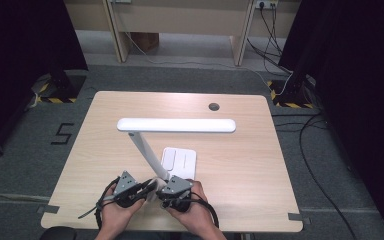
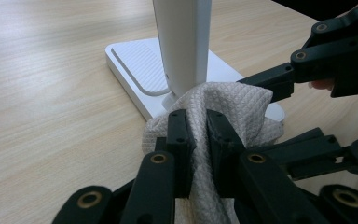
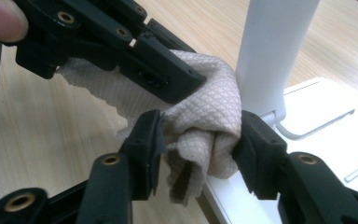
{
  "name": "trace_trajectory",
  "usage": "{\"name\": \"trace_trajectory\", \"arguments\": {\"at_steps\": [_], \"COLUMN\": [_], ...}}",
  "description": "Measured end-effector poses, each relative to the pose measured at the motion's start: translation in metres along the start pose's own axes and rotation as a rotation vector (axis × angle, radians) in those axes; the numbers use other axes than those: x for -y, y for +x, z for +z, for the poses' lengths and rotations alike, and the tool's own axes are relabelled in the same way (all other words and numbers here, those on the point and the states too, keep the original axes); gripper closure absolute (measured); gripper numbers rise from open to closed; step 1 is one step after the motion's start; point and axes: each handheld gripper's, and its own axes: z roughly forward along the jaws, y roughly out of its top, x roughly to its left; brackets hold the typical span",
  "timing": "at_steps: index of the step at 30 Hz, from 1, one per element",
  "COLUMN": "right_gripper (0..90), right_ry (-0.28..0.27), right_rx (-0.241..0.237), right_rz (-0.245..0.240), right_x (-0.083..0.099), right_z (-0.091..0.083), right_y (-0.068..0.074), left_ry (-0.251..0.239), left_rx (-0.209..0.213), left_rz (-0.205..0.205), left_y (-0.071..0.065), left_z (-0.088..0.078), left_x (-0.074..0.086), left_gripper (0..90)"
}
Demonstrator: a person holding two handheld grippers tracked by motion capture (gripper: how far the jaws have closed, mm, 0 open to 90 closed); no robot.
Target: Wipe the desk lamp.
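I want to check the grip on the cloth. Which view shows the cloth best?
The left gripper view: the quilted cloth is pinched between the left gripper at the lamp's post. The right gripper view shows it bunched between the right gripper. From the high view, hands hide it.

I read one mark: a black numeral "5" (image 1: 63, 134) on the grey floor (image 1: 25, 165), left of the desk (image 1: 240, 150). I find no other legible text, label or brand.
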Motion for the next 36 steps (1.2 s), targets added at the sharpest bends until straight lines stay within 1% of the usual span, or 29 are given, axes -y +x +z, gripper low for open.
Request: {"name": "trace_trajectory", "arguments": {"at_steps": [3,9,13,19,20,21,23,24,25,26,29,30,31,33,34,35,36], "right_gripper": [62.6,74.5,81.3,84.7,84.8,84.9,85.0,85.1,85.1,85.1,85.1,85.1,85.2,85.3,85.3,85.2,85.2], "right_ry": [0.008,0.009,0.009,0.012,0.019,0.023,0.031,0.037,0.038,0.044,0.058,0.064,0.071,0.094,0.105,0.106,0.114], "right_rx": [0.004,-0.002,-0.001,0.005,0.004,0.006,0.017,0.02,0.027,0.028,0.043,0.048,0.056,0.077,0.078,0.075,0.076], "right_rz": [-0.019,-0.026,-0.032,-0.016,-0.008,-0.007,-0.008,-0.002,-0.008,0.0,-0.016,-0.011,-0.015,-0.043,-0.017,-0.03,-0.023], "right_x": [0.0,-0.001,-0.001,-0.001,-0.001,-0.001,-0.001,-0.001,-0.002,-0.002,-0.004,-0.004,-0.004,-0.005,-0.005,-0.005,-0.006], "right_z": [0.0,-0.001,-0.001,-0.003,-0.004,-0.005,-0.006,-0.007,-0.008,-0.008,-0.009,-0.009,-0.009,-0.009,-0.009,-0.008,-0.008], "right_y": [0.0,-0.003,-0.004,-0.005,-0.006,-0.006,-0.008,-0.009,-0.01,-0.01,-0.011,-0.01,-0.01,-0.011,-0.01,-0.011,-0.011], "left_ry": [0.0,-0.004,-0.002,-0.011,-0.011,-0.018,-0.025,-0.034,-0.043,-0.049,-0.085,-0.1,-0.113,-0.15,-0.163,-0.182,-0.202], "left_rx": [0.004,0.008,0.002,0.008,0.004,0.006,-0.002,-0.005,-0.008,-0.016,-0.025,-0.027,-0.033,-0.047,-0.051,-0.056,-0.061], "left_rz": [-0.001,-0.004,-0.004,-0.002,-0.001,-0.007,-0.004,-0.003,-0.004,0.001,0.005,0.007,0.008,0.006,0.006,0.005,0.008], "left_y": [0.0,-0.001,0.0,-0.001,-0.001,-0.001,-0.001,-0.001,-0.001,-0.001,-0.001,-0.001,-0.001,0.0,0.0,0.001,0.001], "left_z": [0.001,0.001,0.0,-0.001,-0.002,-0.003,-0.006,-0.008,-0.009,-0.012,-0.018,-0.021,-0.023,-0.029,-0.031,-0.034,-0.036], "left_x": [0.0,-0.001,-0.001,-0.002,-0.003,-0.003,-0.006,-0.007,-0.009,-0.011,-0.02,-0.023,-0.026,-0.035,-0.038,-0.042,-0.047], "left_gripper": [80.5,80.1,79.5,77.1,75.1,72.8,68.2,66.0,64.2,61.9,57.3,56.3,55.5,53.6,52.6,52.0,51.4]}}
